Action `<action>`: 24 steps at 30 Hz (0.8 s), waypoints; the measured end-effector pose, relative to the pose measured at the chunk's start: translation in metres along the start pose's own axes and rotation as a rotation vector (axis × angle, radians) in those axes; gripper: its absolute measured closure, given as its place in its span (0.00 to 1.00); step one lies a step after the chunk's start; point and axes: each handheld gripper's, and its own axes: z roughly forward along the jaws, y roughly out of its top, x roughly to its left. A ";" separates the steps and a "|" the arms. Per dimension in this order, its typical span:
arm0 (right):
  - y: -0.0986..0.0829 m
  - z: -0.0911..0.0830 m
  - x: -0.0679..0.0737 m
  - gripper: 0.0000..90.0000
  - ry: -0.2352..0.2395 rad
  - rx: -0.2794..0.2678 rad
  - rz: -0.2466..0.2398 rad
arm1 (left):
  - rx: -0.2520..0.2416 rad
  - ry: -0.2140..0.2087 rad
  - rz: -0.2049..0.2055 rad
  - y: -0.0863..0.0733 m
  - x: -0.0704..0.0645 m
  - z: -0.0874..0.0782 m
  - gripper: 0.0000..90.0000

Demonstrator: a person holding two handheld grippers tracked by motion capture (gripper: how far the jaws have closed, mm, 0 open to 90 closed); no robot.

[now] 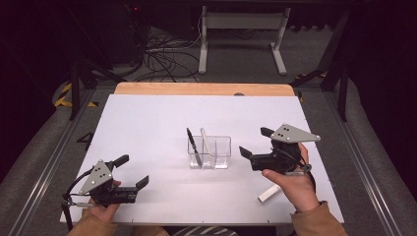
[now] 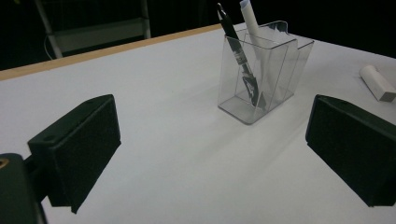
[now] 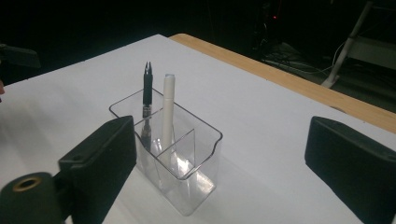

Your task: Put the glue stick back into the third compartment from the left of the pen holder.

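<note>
Two pens already stand in the clear holder [image 1: 209, 152]: a black pen [image 1: 193, 146] and a white pen [image 1: 207, 142]. They share one side of the holder, and the other side has nothing in it. One more white thing, a cap [image 1: 269, 193] or short marker, lies flat on the table [image 1: 147, 123], near the front edge.

It looks like the job is to put pens in the holder, and the cap is the next one to go. Neither gripper holds anything now. The right gripper [image 1: 255, 146] has its jaws wide apart and hangs just to the right of the holder, pointing at it. The cap lies behind it, just beside the person's right hand [image 1: 291, 186], so that gripper would need to turn back and come down over it. The left gripper [image 1: 131, 172] is spread wide too, well apart from the holder.
</note>
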 end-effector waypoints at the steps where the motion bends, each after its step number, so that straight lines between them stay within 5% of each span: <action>1: 0.000 -0.001 -0.001 0.13 0.000 0.003 -0.008 | 0.000 0.000 -0.001 0.000 0.000 0.000 0.05; 9: -0.001 -0.010 -0.005 0.29 0.018 0.041 -0.021 | 0.001 -0.001 -0.001 0.000 0.000 0.000 0.05; 24: -0.011 -0.025 -0.019 0.33 0.053 0.141 -0.017 | 0.007 -0.001 -0.002 0.000 0.000 0.001 0.05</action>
